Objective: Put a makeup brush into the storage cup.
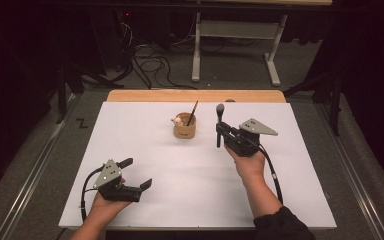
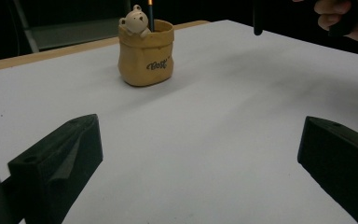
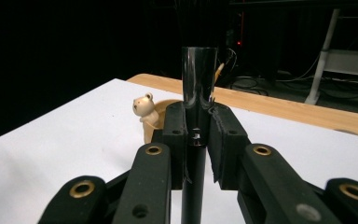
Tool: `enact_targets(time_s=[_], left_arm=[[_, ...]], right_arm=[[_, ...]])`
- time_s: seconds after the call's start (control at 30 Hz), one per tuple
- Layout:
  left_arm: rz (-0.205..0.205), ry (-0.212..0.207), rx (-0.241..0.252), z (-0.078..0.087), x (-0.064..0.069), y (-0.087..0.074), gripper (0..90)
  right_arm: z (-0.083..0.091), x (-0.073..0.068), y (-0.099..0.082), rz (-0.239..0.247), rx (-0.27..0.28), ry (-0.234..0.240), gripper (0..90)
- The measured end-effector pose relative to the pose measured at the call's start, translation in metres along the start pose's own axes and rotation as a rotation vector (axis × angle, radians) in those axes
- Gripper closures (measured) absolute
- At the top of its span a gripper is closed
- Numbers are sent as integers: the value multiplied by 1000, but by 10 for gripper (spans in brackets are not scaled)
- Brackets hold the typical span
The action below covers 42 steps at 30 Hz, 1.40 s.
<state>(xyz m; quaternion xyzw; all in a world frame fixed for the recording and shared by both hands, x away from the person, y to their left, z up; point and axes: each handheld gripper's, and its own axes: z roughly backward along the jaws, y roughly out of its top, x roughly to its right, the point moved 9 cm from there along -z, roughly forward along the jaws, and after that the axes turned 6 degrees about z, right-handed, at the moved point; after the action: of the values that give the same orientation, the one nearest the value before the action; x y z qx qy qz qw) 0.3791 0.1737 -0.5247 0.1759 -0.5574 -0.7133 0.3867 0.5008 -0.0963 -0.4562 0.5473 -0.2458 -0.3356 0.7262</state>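
So your right hand-held gripper (image 1: 221, 131) is clamped on the makeup brush (image 1: 219, 120), upright, just right of the bear cup (image 1: 185, 128) (one pencil (image 1: 193, 113) already inside). Dropping it in remains; your left hand-held gripper (image 1: 136, 173) rests spread apart on the counter (image 1: 145, 130).

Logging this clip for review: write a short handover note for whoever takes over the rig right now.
Right hand-held gripper: shut on the black makeup brush, held upright above the table, just right of the bear pen cup.
Left hand-held gripper: open, empty, near the front left of the white mat.
Done: brush picked up; a pencil already stands in the cup.
Left: probably carry the brush over the cup, lower it in, release.
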Motion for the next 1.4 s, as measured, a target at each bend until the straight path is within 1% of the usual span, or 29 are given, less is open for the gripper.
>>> enact_targets(time_s=[0.17, 0.3, 0.43, 0.57, 0.63, 0.73, 0.9, 1.0, 1.07, 1.1, 1.17, 1.4], left_arm=[[3, -2, 3, 0, -1, 0, 6], [-1, -4, 6, 0, -1, 1, 6], [1, -8, 8, 1, 0, 2, 6], [-1, -11, 8, 1, 1, 2, 6], [-3, -12, 10, 1, 2, 2, 6], [-3, -13, 10, 2, 2, 2, 6], [-4, -11, 11, 2, 1, 2, 6], [-3, -12, 13, 2, 1, 3, 6], [-4, -11, 13, 3, 1, 3, 6], [-8, -10, 10, 3, 0, 2, 6], [-8, -11, 11, 3, 0, 2, 6], [-5, -14, 21, 5, 0, 4, 6]], right_arm=[[-10, -3, 9, -31, 12, 18, 791], [-17, -4, 16, -30, 28, 20, 790], [-25, -5, 20, -34, 20, 22, 791], [-35, -7, 21, -19, -1, 14, 790], [-41, -8, 23, 4, -1, 7, 790], [-49, -10, 26, 19, -7, 5, 790], [-60, -12, 32, 24, -1, 3, 790], [-67, -11, 34, 15, -7, -6, 790], [-71, -11, 36, 2, 0, -9, 790], [-74, -10, 37, -1, 2, -3, 790], [-77, -10, 38, 2, 0, -8, 790], [-88, -12, 47, -30, 11, 0, 791]])
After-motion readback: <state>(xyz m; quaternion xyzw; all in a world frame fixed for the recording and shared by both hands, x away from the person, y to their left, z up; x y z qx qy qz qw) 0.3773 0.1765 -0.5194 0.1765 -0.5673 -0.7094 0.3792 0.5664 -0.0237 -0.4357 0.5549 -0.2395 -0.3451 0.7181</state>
